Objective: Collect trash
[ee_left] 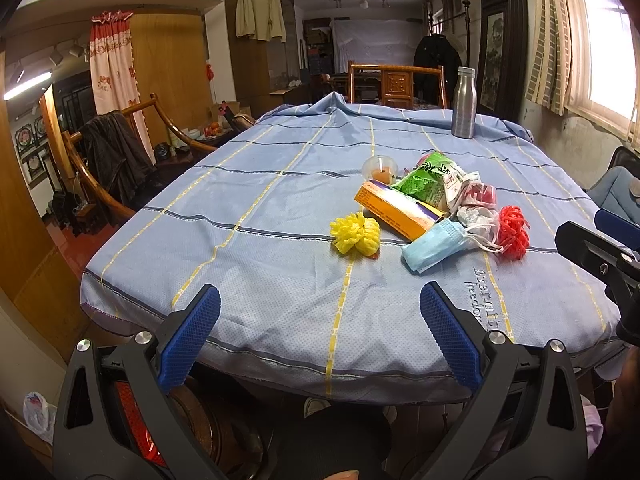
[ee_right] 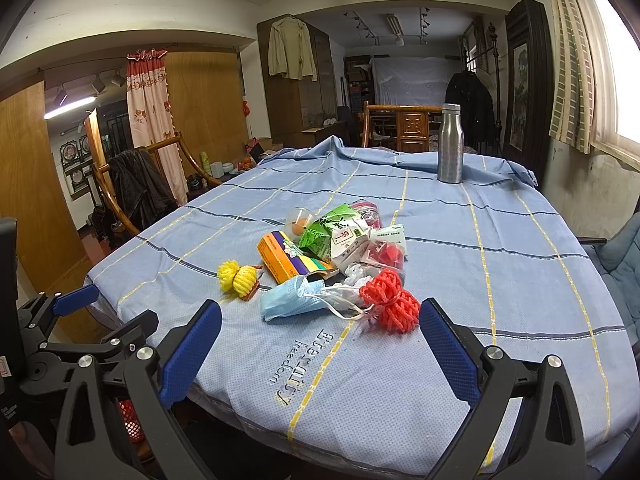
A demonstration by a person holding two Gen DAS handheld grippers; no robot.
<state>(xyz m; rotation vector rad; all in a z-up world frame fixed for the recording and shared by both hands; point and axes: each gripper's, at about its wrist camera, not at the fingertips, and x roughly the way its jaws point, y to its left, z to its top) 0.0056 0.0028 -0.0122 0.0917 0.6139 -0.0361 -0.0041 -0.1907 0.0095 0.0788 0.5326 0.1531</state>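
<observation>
Both my grippers gape empty: left gripper [ee_left: 320, 336], right gripper [ee_right: 320, 348]. Trash pile [ee_right: 336, 256] sits mid-frame on the tablecloth [ee_right: 500, 280]; the red net [ee_right: 387, 300] lies just ahead of my right gripper, nearer than my left.

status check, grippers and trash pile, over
Left gripper open, empty. Right gripper open, empty. Trash pile untouched on tablecloth. Nothing blocking.
</observation>
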